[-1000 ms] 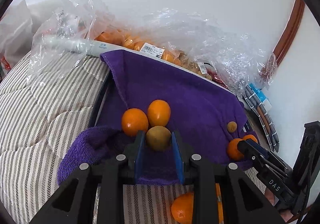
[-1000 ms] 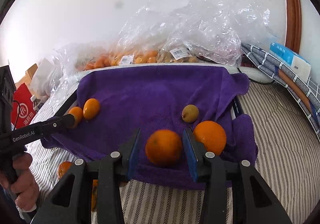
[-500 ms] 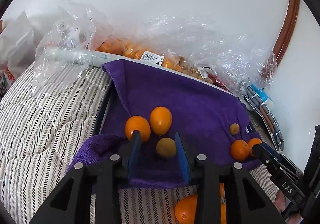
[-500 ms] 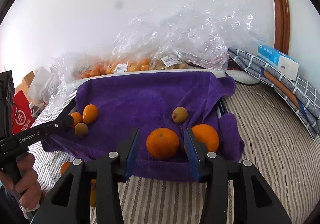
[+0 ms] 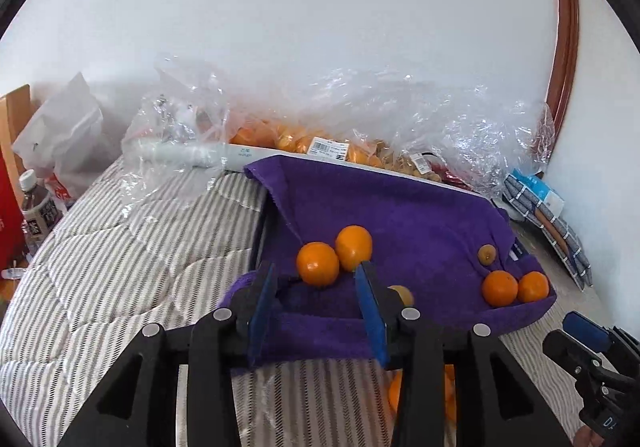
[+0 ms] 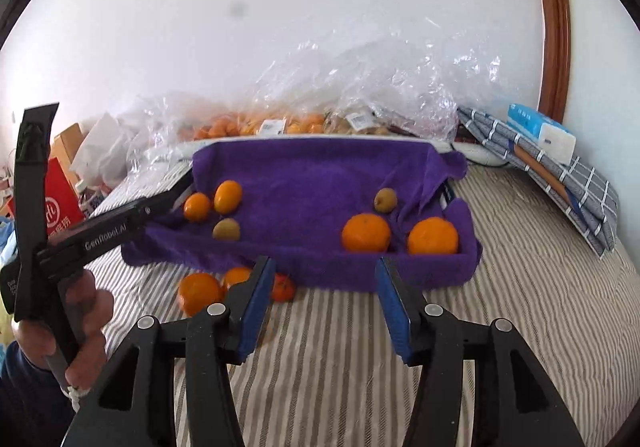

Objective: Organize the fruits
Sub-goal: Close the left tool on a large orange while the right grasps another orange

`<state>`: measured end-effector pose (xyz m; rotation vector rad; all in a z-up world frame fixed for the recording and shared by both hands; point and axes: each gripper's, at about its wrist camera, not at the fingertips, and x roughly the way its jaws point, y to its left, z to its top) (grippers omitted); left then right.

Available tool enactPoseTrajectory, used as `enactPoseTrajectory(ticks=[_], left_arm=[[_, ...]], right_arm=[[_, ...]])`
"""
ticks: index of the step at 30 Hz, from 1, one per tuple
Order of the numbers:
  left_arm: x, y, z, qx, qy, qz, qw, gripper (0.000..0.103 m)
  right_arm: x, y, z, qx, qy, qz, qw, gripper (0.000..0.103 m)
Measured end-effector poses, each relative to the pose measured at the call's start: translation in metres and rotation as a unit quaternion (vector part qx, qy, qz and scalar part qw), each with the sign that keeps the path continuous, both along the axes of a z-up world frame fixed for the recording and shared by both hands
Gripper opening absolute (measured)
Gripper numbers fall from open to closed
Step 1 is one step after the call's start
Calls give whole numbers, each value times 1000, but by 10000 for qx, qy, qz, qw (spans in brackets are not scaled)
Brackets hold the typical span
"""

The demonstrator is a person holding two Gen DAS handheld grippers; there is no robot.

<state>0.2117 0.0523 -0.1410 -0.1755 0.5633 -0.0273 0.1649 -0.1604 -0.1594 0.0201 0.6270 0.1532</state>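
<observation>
Six fruits are seen lying on a purple towel (image 6: 312, 183) that is draped over a low tray on a striped quilt (image 6: 520, 287). At the towel's left end two small glossy oranges (image 6: 197, 206) are set touching each other, and a smaller, dull brownish-green fruit (image 6: 226, 229) is placed just in front of them. At the right end two larger oranges (image 6: 365, 233) with matt, dimpled skin are laid side by side, and a second brownish-green fruit (image 6: 385, 200) is seen just behind them. More oranges (image 6: 199, 293) are left loose on the quilt against the towel's front edge. The left gripper (image 5: 316, 307) is held over the towel's near left corner; its blue-padded jaws are opening and nothing is gripped between them, the two small oranges being seen just beyond the tips. The right gripper (image 6: 325, 303) is held above the quilt in front of the towel, its jaws likewise opening and empty. Behind the tray, clear plastic bags (image 6: 360, 87) of further fruit are piled against a white wall, and a folded checked cloth (image 6: 560, 183) with a tissue pack (image 6: 540, 131) is seen at the right.
</observation>
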Motion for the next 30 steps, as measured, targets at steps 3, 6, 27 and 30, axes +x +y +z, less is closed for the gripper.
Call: enactPoseTrajectory(ticks=[3, 6, 27, 30], left_arm=[[-8, 14, -1, -120, 91, 10, 9999, 39], [-19, 28, -3, -239, 154, 59, 9996, 39], [-37, 31, -17, -173, 653, -213, 9975, 44], [-35, 21, -19, -95, 765, -508, 9957, 44]], right_arm=[[-7, 5, -8, 118, 231, 89, 9996, 52], [-13, 11, -15, 281, 364, 260, 9986, 52], [5, 57, -39, -99, 809, 703, 9942, 35], [-5, 42, -34, -104, 663, 572, 9961, 35]])
